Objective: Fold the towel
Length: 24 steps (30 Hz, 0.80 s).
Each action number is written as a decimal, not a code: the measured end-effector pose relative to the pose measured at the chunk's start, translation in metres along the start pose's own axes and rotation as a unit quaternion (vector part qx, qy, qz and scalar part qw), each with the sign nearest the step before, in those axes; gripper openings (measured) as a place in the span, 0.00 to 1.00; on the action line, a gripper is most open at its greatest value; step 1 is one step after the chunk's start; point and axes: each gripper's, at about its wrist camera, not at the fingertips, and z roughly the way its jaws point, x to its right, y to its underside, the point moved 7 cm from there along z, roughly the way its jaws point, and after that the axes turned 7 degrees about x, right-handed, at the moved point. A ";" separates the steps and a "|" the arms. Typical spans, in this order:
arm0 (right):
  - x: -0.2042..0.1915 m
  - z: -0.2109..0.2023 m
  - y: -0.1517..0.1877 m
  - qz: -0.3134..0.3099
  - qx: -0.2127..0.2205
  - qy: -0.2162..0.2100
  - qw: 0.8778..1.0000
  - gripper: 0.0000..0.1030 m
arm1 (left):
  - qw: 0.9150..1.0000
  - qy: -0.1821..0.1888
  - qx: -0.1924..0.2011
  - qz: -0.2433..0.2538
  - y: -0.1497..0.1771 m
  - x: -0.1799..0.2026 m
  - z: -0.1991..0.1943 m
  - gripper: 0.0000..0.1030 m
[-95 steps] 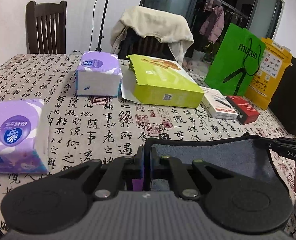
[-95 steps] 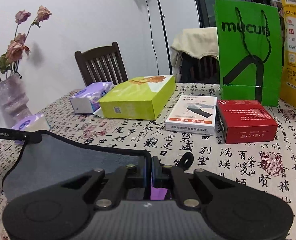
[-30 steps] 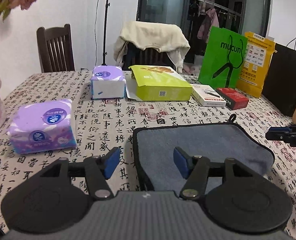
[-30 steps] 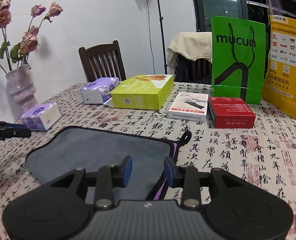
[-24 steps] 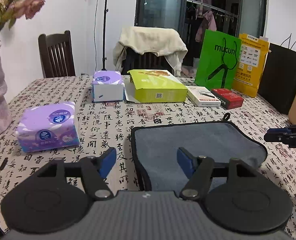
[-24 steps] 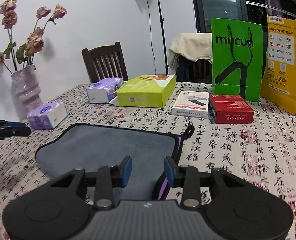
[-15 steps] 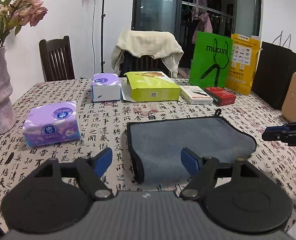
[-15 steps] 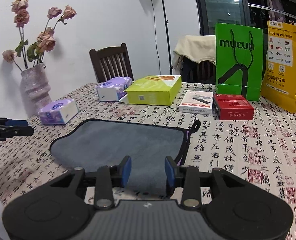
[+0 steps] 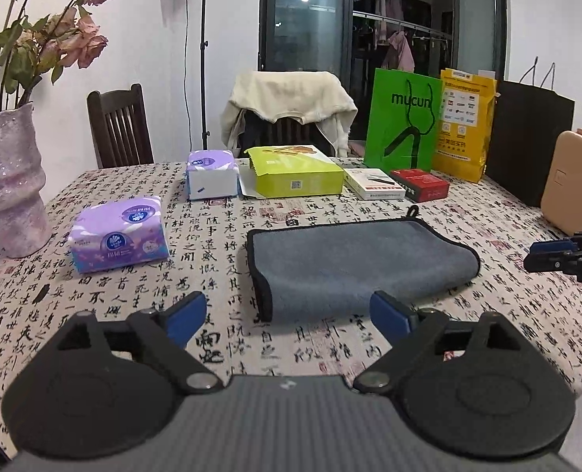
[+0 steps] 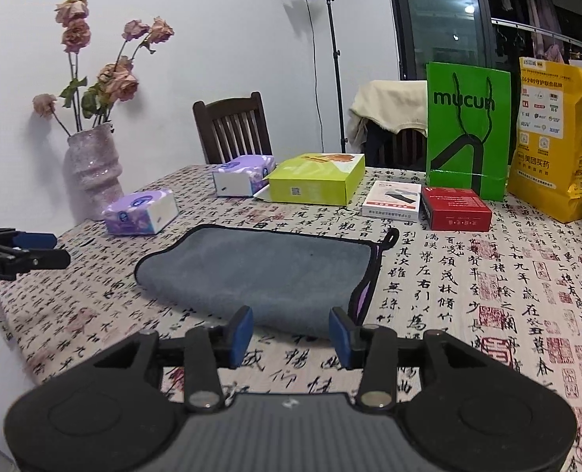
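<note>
Calligraphy-print cloth covered the table (image 9: pixel 220 236) in the left wrist view, and right in the middle of it lay the grey towel (image 9: pixel 361 263), folded over on itself with its black-trimmed edges stacked at the left and its rounded fold toward the right. The left gripper (image 9: pixel 289 314) hung above the near edge, blue pads spread wide apart, nothing between them, clear of the cloth. Off to the left sat a purple tissue pack (image 9: pixel 119 234) beside a pale vase (image 9: pixel 5 181) of dried roses; a 2nd tissue pack (image 9: pixel 211 175) and a lime-green box (image 9: pixel 296 171) stood farther back. At the right edge, the other tool's dark fingertips poked into frame.

Over to the right wrist view: same towel (image 10: pixel 267 271), now seen with its hanging loop (image 10: pixel 391 238) at the far right corner and a sliver of purple lining showing along the right side. The right gripper (image 10: pixel 291 332) hovered just short of the towel's near edge, jaws parted with a clear gap (not touching the fabric). Behind it stood a red box (image 10: pixel 454 208), a white box (image 10: pixel 393 194) and a green mucun bag (image 10: pixel 468 129).
</note>
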 end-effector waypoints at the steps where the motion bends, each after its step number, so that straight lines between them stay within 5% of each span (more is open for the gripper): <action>1: -0.002 -0.005 0.001 -0.001 0.002 0.000 1.000 0.41 | 1.000 0.000 0.001 0.000 0.002 0.002 -0.003 0.90; 24: -0.034 -0.099 0.034 -0.014 0.030 0.006 0.999 0.43 | 0.999 0.022 0.030 0.008 0.039 0.041 -0.083 0.94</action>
